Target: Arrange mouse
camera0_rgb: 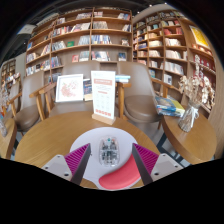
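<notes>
The hand-held gripper (107, 160) is hovering over a round wooden table (60, 135), its fingers spread apart, gripping nothing. Between them a translucent mouse (108, 150) is sitting on a white mat (100, 133). Beyond, upright display boards (103, 97) are standing before bookshelves (85, 40).

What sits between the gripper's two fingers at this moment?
In the gripper view, a small translucent mouse stands between the fingers of the gripper, ahead of a pink mat on the round wooden table. Whether the pads press it is unclear.
</notes>
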A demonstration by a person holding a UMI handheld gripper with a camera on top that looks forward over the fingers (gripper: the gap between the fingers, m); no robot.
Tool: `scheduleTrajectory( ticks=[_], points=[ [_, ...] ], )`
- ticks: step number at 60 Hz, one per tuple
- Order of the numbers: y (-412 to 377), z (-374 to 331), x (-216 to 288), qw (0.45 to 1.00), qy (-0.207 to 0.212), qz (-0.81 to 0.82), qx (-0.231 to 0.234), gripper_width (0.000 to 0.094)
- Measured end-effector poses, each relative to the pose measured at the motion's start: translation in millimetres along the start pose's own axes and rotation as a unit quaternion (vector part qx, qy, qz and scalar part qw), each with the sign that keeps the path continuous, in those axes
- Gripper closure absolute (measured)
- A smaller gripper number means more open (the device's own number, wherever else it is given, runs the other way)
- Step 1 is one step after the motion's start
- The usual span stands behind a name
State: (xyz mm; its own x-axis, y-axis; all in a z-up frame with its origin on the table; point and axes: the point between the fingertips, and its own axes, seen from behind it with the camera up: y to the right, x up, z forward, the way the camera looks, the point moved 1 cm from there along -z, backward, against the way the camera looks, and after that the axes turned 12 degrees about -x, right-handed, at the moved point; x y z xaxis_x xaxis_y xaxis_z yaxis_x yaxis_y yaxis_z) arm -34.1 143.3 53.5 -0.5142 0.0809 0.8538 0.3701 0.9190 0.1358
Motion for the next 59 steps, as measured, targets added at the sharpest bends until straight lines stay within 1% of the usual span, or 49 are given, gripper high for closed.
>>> scheduleTrajectory(
  ticks=[5,13,21,28,35,44,49,53,59],
  points=[
    [14.1,-54.4,4.2,1.0,0.014,0.0,-0.002,0.0091],
    [38.0,-150.6,-5.5,1.0,0.028,-0.005,-0.001,0.0081],
    [61.4,-238.1,-36.2,1.0,0.028,-0.007,0.0,0.0082],
    [71.6,-296.4,-64.4,1.0,0.026,-0.01,0.012,0.0082],
    [83.7,-339.1,-80.7,0.999,0.035,-0.011,0.007,0.0081],
    [86.3,-371.9,-90.3,0.998,0.053,-0.025,0.005,0.0082],
    [80.7,-389.0,-91.7,0.998,0.057,-0.019,0.021,0.008],
    [79.1,-399.0,-89.8,0.997,0.07,-0.024,0.022,0.008],
    [73.5,-409.3,-89.5,0.997,0.071,-0.017,0.031,0.008]
  ],
)
